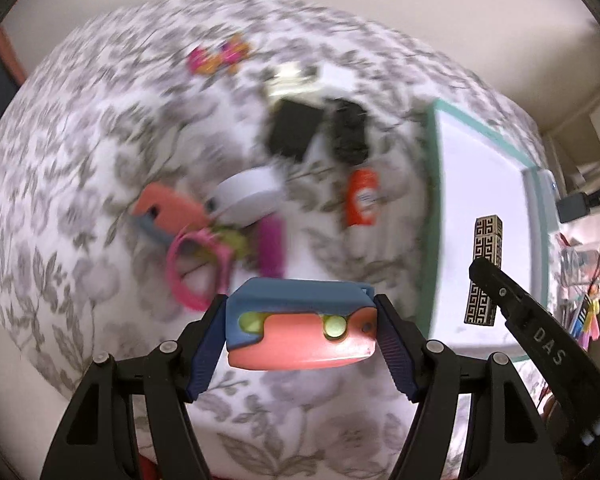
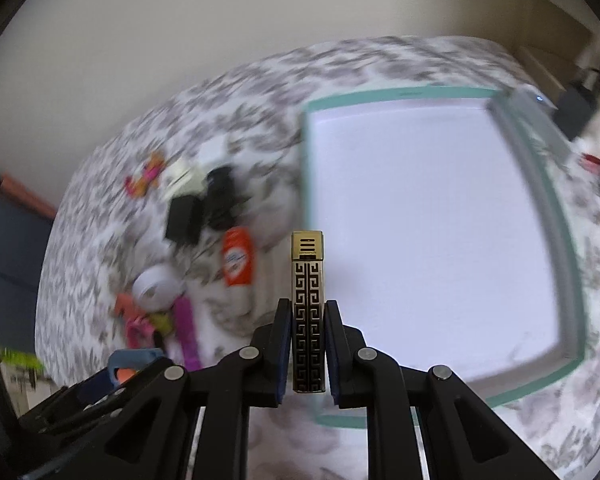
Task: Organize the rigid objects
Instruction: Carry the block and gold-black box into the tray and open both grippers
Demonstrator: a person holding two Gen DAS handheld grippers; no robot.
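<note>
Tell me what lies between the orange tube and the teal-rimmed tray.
Only bare floral cloth lies between the orange tube and the teal-rimmed tray, clearest in the right wrist view.

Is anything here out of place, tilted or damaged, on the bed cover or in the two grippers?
Nothing looks damaged or spilled. The small things lie in a loose pile on the floral cover, beside the tray, which holds nothing yet. The left gripper holds a blue and coral case; the right gripper holds a gold patterned lighter upright.
</note>
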